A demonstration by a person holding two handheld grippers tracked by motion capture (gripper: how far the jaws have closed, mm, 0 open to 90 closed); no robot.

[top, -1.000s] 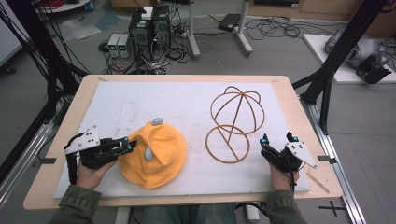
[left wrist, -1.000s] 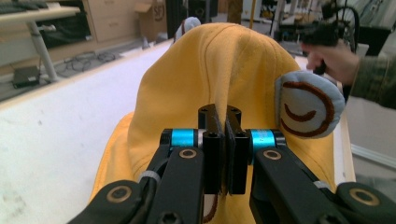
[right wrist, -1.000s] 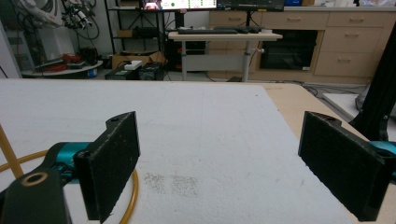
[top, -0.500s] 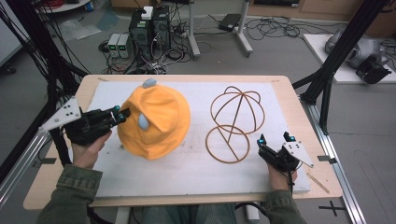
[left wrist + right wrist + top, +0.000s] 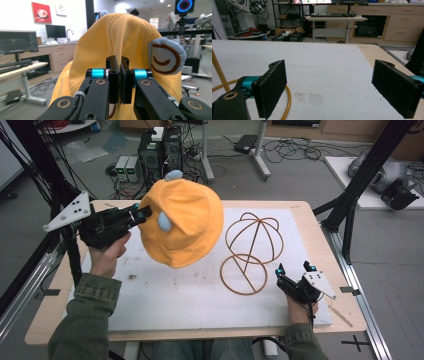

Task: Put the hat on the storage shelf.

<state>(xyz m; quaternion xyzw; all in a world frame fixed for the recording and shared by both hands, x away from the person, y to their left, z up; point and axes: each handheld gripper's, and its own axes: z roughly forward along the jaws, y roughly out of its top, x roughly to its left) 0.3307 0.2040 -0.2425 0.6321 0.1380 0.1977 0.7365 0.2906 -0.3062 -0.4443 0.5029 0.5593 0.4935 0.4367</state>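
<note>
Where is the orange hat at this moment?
In the high view the orange hat hangs in the air over the table's left-centre, pinched by the left claw, just left of the wire hat stand on the white mat.

White worktop stretching out between and beyond the right jaws, a desk and wooden cabinets far ahead of them, and off left of the left jaws a dark monitor under a red wall picture.
</note>
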